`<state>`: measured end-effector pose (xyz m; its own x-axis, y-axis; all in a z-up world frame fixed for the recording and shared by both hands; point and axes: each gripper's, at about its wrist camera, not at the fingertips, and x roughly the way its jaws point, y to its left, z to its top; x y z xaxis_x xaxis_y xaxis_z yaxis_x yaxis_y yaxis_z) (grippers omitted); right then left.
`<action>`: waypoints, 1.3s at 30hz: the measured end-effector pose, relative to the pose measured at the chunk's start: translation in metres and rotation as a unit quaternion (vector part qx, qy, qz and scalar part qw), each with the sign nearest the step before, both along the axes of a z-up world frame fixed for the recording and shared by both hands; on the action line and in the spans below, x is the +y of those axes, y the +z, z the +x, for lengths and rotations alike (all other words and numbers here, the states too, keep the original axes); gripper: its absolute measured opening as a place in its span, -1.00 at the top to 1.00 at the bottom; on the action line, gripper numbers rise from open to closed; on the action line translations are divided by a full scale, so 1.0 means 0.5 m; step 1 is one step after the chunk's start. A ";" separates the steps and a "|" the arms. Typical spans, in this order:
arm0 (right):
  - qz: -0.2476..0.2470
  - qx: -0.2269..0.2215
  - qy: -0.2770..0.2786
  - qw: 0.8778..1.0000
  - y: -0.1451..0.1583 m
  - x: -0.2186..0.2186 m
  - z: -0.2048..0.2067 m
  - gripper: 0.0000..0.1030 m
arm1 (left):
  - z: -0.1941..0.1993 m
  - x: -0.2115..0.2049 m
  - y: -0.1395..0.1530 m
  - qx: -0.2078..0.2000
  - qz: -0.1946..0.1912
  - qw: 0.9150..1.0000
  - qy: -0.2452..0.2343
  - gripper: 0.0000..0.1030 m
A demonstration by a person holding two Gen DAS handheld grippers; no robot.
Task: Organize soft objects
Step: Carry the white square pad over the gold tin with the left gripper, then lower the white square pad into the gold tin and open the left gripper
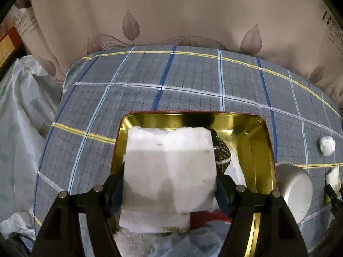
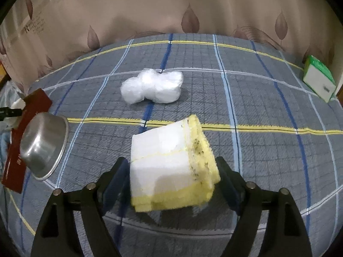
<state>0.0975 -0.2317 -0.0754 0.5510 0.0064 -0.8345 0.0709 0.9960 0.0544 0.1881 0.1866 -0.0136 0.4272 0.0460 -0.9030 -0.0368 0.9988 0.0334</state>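
Both grippers point steeply down. Left gripper (image 1: 170,189) clasps a white foam block (image 1: 169,169) over a gold-lined tin (image 1: 248,128). Right gripper (image 2: 173,184) stands open around a white-and-yellow sponge (image 2: 173,169), speckled dark, lying on the grey plaid cloth (image 2: 257,98) beneath a leaf-print curtain (image 2: 150,6).

1. White foam block (image 1: 169,169) between my left claw's (image 1: 169,190) fingers: it hides the middle of the gold tray (image 1: 253,141); contact at either pad cannot be judged.
2. Dark patterned object (image 1: 223,152), at three o'clock from the block: mostly hidden, identity unclear.
3. Pale pieces (image 1: 154,222) under the block: cut off at six o'clock.
4. Yellow-edged sponge stack (image 2: 171,171) between my right claw's (image 2: 173,188) fingers: its near edge is blurred.
5. Red lid (image 2: 25,137), at nine o'clock: partly hidden by the steel bowl (image 2: 42,147); its printing is too small to read.
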 end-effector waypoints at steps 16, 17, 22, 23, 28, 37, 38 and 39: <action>-0.041 -0.011 0.005 0.999 -0.012 0.020 0.009 -0.61 | -0.085 -0.004 0.046 -0.017 -0.020 1.000 0.006 -0.39; -0.043 -0.010 0.005 0.999 -0.013 0.021 0.009 -0.61 | -0.094 -0.005 0.049 -0.018 -0.023 1.000 0.005 -0.39; -0.045 -0.011 0.005 0.999 -0.013 0.023 0.011 -0.60 | -0.125 -0.015 0.069 -0.034 -0.023 0.999 -0.005 -0.39; -0.045 -0.011 0.005 0.999 -0.014 0.022 0.011 -0.58 | -0.131 -0.018 0.073 -0.037 -0.024 0.999 -0.009 -0.39; -0.045 -0.016 0.009 0.999 -0.011 0.025 0.007 -0.38 | -0.164 -0.015 0.084 -0.036 -0.041 0.998 -0.008 -0.39; -0.044 -0.019 0.021 0.999 -0.005 0.031 -0.008 -0.20 | -0.262 0.014 0.105 -0.053 -0.026 0.998 0.014 -0.39; -0.044 -0.018 0.022 0.999 -0.005 0.033 -0.011 -0.19 | -0.270 0.019 0.107 -0.055 -0.024 0.998 0.018 -0.39; -0.045 -0.017 0.022 0.999 -0.003 0.034 -0.015 -0.18 | -0.279 0.023 0.110 -0.059 -0.022 0.998 0.021 -0.39</action>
<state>0.0899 -0.2148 -0.0770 0.5806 -0.0425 -0.8131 0.0256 0.9991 -0.0340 0.0487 0.1982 0.0414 0.5289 0.0267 -0.8483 -0.0796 0.9967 -0.0182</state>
